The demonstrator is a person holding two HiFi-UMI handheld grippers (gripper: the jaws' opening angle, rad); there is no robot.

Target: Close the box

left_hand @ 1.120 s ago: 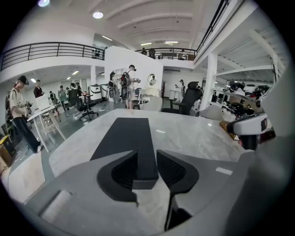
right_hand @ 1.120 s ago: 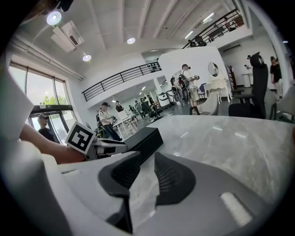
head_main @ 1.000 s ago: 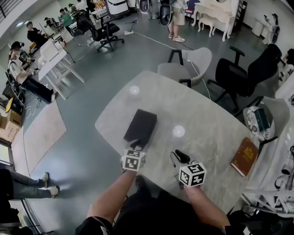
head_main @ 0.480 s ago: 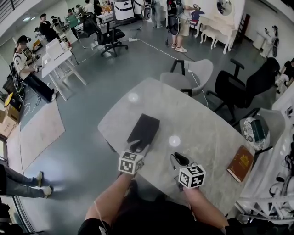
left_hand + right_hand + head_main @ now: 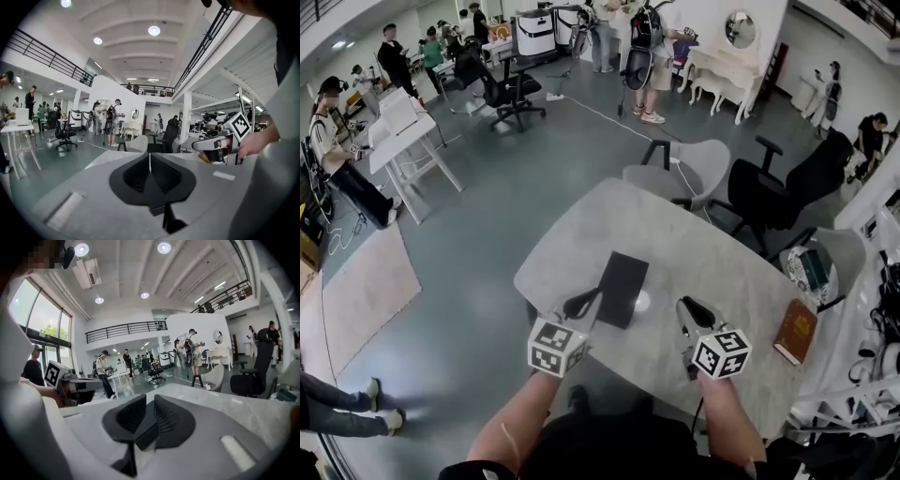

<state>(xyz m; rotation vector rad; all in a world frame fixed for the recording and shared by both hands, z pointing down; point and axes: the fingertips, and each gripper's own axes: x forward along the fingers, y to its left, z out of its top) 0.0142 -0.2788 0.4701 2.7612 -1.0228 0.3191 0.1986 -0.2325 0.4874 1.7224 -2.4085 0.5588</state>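
The pale marble table (image 5: 741,267) carries the black box (image 5: 622,289), lying flat with its lid down. Your left gripper (image 5: 578,304), just beside the box's left edge, has just closed its jaws together on nothing. Your right gripper (image 5: 692,311), right of the box and apart from it, has been closing, and its jaws stand slightly apart and empty.

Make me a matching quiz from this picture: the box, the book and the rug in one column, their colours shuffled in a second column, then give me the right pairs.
Column one:
1. box
2. book
3. rug

Column two:
A. brown
B. beige
C. black

Pairs: 1-C, 2-A, 3-B.
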